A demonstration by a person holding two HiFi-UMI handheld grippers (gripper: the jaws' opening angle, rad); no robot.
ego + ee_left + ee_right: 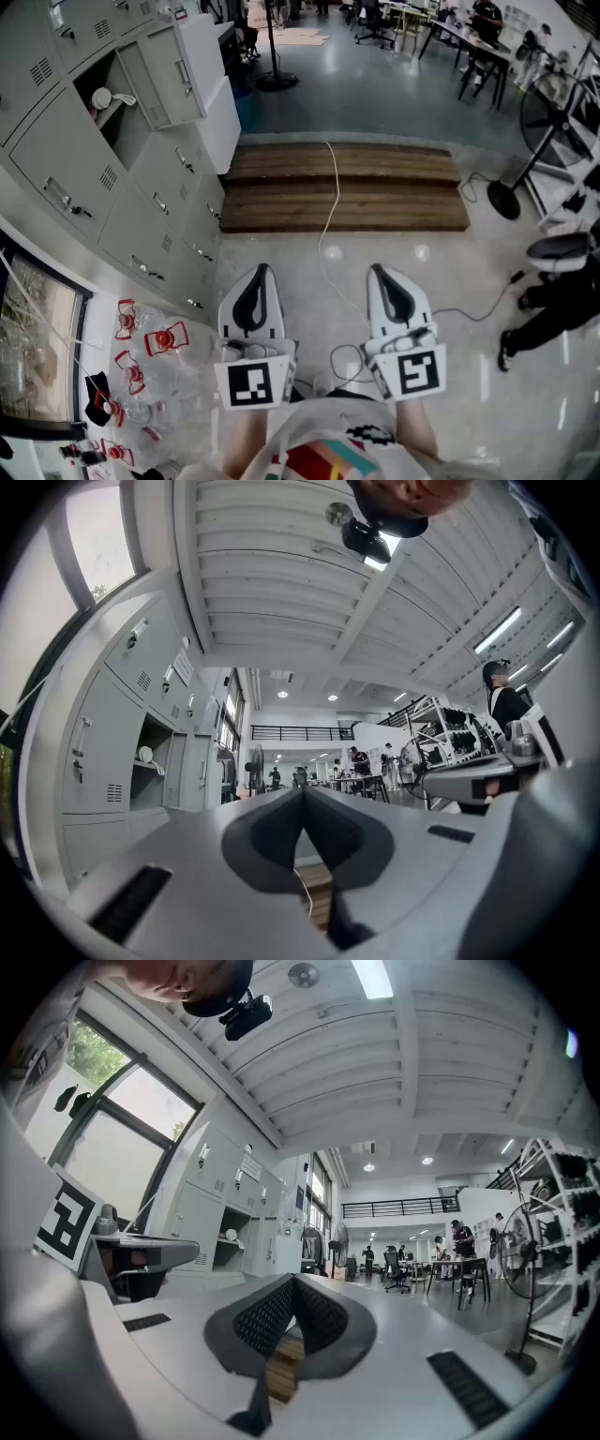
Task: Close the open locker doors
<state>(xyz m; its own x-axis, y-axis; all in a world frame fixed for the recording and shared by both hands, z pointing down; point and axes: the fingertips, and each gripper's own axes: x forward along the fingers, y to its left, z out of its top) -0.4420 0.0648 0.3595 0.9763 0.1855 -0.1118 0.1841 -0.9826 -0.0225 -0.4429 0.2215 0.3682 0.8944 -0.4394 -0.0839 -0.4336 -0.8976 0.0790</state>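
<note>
A bank of grey lockers runs along the left. One locker door stands open at the far end, and its compartment holds a white object. The same open compartment shows far off to the left in the left gripper view and small in the right gripper view. My left gripper and right gripper are held side by side low in the head view, well short of the lockers. Both point level down the room. Each has its jaws together with nothing between them.
A low wooden platform lies ahead with a white cable trailing over it. A standing fan and a person in black are at the right. Plastic bottles with red caps sit at the lower left. Desks and chairs fill the far room.
</note>
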